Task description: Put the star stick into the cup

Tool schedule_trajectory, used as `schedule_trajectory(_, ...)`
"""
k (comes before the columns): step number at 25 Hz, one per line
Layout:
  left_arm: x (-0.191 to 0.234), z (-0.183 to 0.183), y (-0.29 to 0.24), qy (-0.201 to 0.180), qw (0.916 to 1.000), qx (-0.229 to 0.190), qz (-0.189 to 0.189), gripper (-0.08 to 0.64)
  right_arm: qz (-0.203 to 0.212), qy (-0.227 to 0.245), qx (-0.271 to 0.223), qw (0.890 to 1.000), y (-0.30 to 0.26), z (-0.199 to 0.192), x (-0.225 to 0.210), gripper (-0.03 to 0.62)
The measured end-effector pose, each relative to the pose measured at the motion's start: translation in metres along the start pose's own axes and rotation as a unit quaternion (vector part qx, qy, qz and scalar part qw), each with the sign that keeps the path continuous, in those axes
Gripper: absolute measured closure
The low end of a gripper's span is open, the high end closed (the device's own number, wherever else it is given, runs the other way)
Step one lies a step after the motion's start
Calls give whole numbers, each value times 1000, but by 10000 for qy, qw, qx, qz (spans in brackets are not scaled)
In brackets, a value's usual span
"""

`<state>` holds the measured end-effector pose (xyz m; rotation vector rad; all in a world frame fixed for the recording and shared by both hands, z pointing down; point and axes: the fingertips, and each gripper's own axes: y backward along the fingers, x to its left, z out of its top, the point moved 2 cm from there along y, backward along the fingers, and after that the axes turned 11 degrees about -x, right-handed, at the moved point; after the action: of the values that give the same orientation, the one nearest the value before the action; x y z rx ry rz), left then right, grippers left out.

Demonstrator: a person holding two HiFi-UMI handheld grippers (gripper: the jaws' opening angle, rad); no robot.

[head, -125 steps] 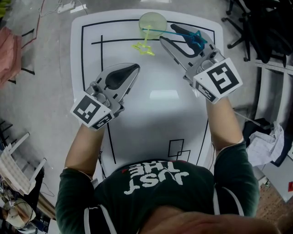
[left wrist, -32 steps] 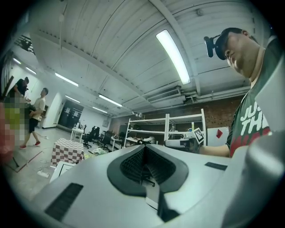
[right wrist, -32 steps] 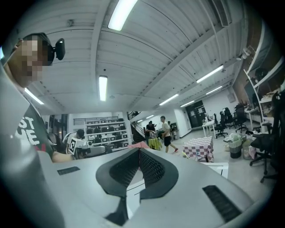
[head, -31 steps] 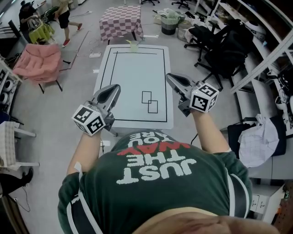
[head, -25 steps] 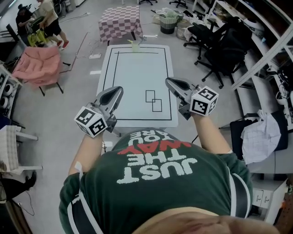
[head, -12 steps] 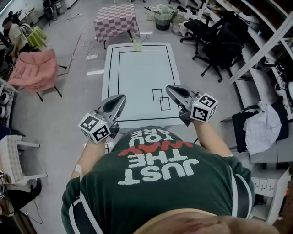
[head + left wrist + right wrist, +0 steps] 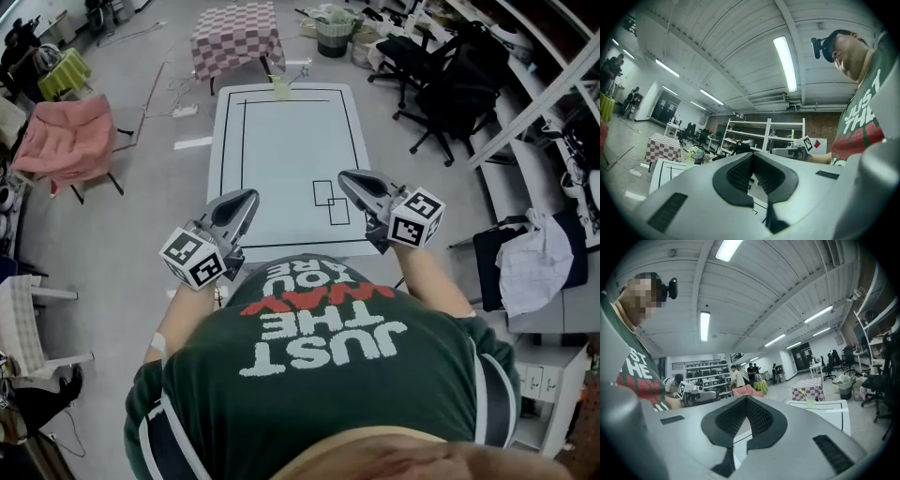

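The pale green cup (image 7: 280,90) stands at the far end of the white table (image 7: 281,141), with thin sticks poking out of it; their stars are too small to make out. It also shows small in the left gripper view as the cup (image 7: 690,161) and in the right gripper view as the cup (image 7: 809,402). I stand back from the table's near edge. My left gripper (image 7: 247,199) and right gripper (image 7: 349,178) hover over that near edge, far from the cup. Both are shut with nothing between the jaws, as the left gripper (image 7: 752,155) and right gripper (image 7: 746,398) show close up.
A pink chair (image 7: 67,139) stands left of the table and a checkered table (image 7: 236,37) beyond its far end. Black office chairs (image 7: 441,84) and shelving line the right, with a white cloth (image 7: 532,264) on a seat. People move about at the far left.
Five seconds ago my right gripper held a blue star stick beside the cup. I now stand back at the table's near end, both grippers empty. Over the last second both drew slightly lower.
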<state>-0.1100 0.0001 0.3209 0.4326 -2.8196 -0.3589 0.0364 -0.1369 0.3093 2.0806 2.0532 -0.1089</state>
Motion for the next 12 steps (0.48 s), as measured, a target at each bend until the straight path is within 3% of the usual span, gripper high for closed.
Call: schedule_trajectory(12, 3, 0, 0, -1, 9999, -50, 105, 551, 86, 57, 84, 9999, 0, -2, -4, 560)
